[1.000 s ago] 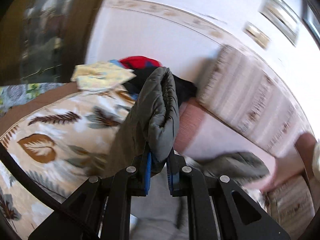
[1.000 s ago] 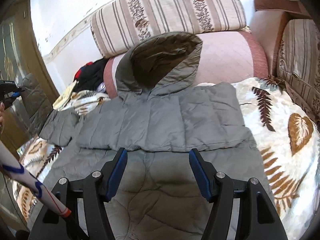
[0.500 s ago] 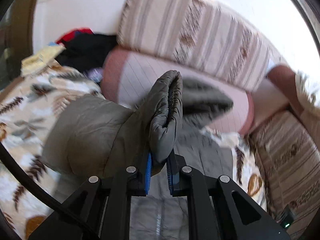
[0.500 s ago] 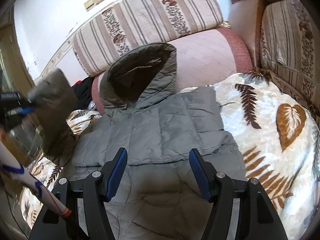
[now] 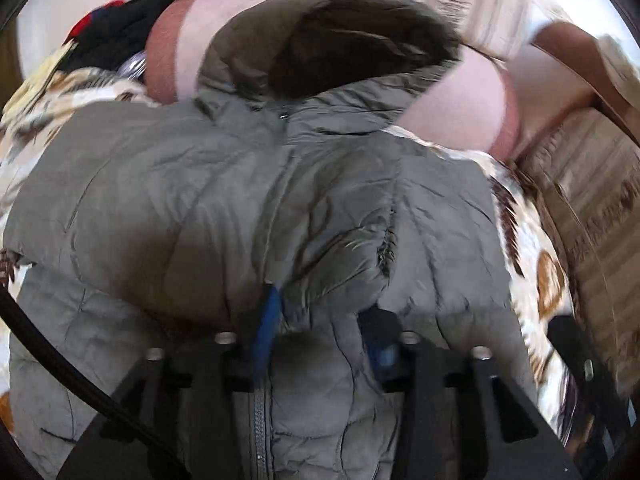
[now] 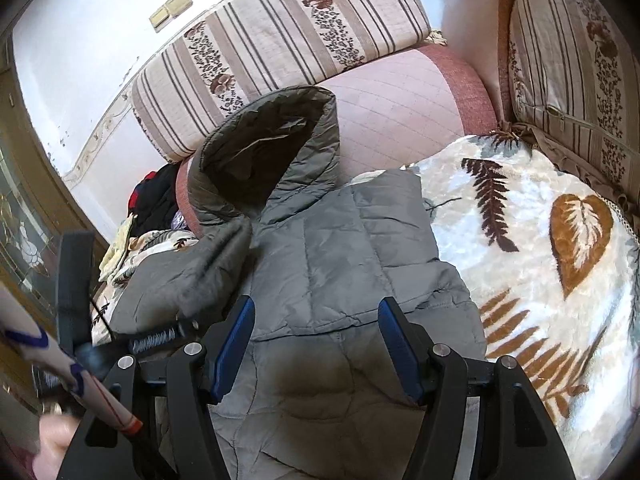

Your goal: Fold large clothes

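Item: grey quilted hooded jacket [image 6: 344, 248], lying front-up on the leaf-print blanket [image 6: 560, 240] that covers the sofa, its hood [image 6: 264, 148] propped against the pink bolster [image 6: 400, 112].

Change: the sleeve [image 5: 224, 216], a second ago held aloft beside the jacket, now lies folded across the jacket's chest, cuff near the zip.

Left gripper [image 5: 324, 320]: fingers opening, the cuff between them but no longer pinched; sleeve being released.

Right gripper [image 6: 316, 344]: fingers spread and empty, hovering over the jacket's lower front.

Task reading: one sleeve fold is laid; likely next are the opposite sleeve and the body folds.

Writing: none legible; no brand or label visible on the jacket.
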The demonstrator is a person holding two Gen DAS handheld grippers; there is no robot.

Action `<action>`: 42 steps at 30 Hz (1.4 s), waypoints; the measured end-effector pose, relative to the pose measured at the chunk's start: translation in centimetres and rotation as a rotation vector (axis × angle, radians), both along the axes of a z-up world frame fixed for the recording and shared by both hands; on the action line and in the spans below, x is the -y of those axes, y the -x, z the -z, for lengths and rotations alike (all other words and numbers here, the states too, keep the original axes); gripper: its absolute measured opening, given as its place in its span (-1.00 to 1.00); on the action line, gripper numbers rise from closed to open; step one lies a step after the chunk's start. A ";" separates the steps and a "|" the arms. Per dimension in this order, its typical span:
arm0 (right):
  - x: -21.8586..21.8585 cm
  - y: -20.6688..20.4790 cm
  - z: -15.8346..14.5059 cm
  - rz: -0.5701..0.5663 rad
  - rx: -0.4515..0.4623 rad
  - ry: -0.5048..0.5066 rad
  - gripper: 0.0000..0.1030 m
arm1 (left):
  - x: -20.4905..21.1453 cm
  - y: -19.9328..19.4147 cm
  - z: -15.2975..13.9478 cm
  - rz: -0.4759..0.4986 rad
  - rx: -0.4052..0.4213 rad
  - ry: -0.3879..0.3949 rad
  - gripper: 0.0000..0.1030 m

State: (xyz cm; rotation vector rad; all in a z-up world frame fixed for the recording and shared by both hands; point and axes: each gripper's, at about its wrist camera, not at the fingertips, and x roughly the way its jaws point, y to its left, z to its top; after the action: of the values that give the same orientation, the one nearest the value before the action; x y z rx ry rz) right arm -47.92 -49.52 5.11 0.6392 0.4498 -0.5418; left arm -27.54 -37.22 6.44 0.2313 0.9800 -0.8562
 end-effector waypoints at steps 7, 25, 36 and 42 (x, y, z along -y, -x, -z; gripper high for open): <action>1.5 -1.0 2.0 -0.067 0.047 -0.141 0.34 | -7.0 -0.3 -2.8 -0.001 0.141 0.071 0.12; 1.7 -9.7 5.9 -0.225 0.092 -0.313 0.25 | -19.5 -17.7 0.0 -0.425 0.048 0.223 0.14; 1.1 -8.2 4.6 -0.101 -0.075 -0.057 -0.57 | -15.4 -16.4 3.3 -0.347 0.100 0.013 0.23; 1.9 -8.5 6.8 -0.073 -0.159 -0.098 -0.57 | -14.8 -15.7 4.2 -0.326 0.122 -0.030 0.31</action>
State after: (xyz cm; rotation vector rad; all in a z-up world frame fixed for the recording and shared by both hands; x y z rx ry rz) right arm -39.42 -51.46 -1.65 0.6740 0.6498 -0.5054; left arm -11.86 -22.45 2.21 0.1420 0.8865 -0.5234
